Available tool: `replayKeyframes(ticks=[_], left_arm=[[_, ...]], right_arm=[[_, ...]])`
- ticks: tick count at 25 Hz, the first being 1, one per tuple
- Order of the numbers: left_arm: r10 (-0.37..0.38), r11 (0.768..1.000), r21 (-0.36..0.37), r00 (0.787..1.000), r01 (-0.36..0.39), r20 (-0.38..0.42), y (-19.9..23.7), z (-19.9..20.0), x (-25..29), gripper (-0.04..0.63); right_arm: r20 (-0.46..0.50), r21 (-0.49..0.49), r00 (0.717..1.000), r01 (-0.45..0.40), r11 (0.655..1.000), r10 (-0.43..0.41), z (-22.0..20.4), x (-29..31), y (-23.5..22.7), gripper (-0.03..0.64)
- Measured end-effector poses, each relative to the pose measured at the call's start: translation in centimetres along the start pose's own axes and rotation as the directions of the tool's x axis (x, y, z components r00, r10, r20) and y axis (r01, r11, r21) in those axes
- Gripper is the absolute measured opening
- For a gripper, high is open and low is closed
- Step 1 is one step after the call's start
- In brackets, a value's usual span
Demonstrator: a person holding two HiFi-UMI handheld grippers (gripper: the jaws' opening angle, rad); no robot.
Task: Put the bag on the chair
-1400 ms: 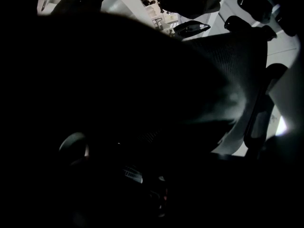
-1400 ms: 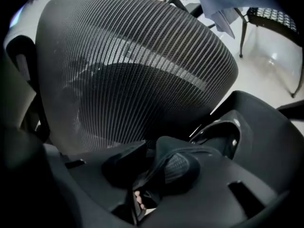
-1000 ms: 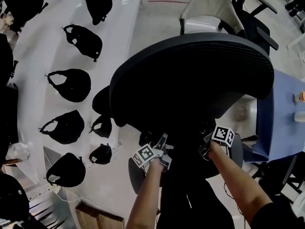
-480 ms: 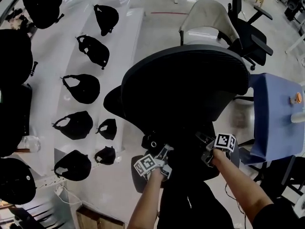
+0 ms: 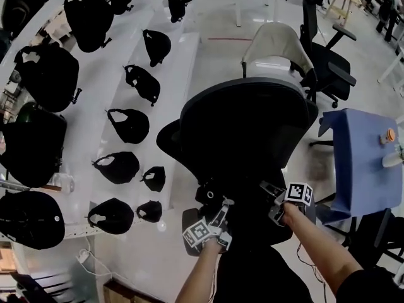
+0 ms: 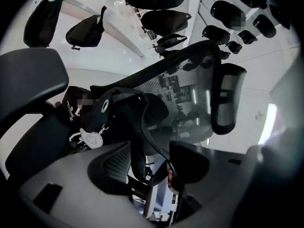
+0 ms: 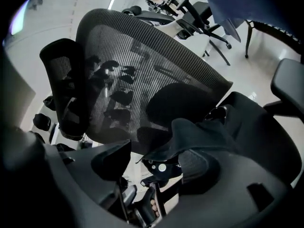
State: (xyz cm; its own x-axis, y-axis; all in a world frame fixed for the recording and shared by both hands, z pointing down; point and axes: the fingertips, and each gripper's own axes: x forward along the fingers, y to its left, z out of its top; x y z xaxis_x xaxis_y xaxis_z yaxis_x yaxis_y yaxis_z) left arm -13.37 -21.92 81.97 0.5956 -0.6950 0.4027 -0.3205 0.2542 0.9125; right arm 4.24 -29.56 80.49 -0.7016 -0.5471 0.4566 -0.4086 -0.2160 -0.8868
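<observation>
Bag (image 6: 128, 108) on chair (image 5: 246, 125); left gripper (image 6: 152, 160) and right gripper (image 7: 154, 163) jaws wide, just-opened, its fabric loose between

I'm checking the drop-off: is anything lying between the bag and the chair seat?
Nothing visible does. The bag lies on the chair seat, in front of the mesh backrest. No other thing shows under it, though its underside is hidden from view.

- Black mesh chair (image 5: 246, 131), centre of the frame.
- Black bag (image 6: 116, 109) with a white beaded charm (image 6: 90, 137).
- Black bags (image 5: 129, 125) on white shelves (image 5: 183, 52), left.
- Blue cloth (image 5: 360, 150), right.
- Cream chair (image 5: 274, 49), upper right.
</observation>
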Motion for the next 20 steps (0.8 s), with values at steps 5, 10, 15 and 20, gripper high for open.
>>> replayKeyframes(ticks=[5,10,15,20], left_arm=[[-0.033,0.999,0.015,0.999,0.033,-0.018,-1.8,-1.7,-0.9,0.233],[-0.066,0.998,0.012,0.998,0.066,-0.014,-3.0,-2.6,-1.8,0.233],[-0.077,0.997,0.006,0.997,0.077,-0.018,-2.5,-3.7,-2.1,0.233],[-0.068,0.997,0.043,0.997,0.070,-0.040,-2.1,-4.3,-2.9,0.233]], right_arm=[[-0.008,0.034,1.000,-0.018,0.999,0.018,-0.7,-0.9,0.8,0.314],[-0.005,0.094,1.000,0.020,0.995,-0.020,-1.2,-1.4,-0.6,0.324],[-0.006,0.112,0.994,0.113,0.987,-0.113,-1.5,-1.6,-4.6,0.364],[0.009,0.087,0.995,0.097,0.991,-0.098,-2.2,-2.2,-5.0,0.362]])
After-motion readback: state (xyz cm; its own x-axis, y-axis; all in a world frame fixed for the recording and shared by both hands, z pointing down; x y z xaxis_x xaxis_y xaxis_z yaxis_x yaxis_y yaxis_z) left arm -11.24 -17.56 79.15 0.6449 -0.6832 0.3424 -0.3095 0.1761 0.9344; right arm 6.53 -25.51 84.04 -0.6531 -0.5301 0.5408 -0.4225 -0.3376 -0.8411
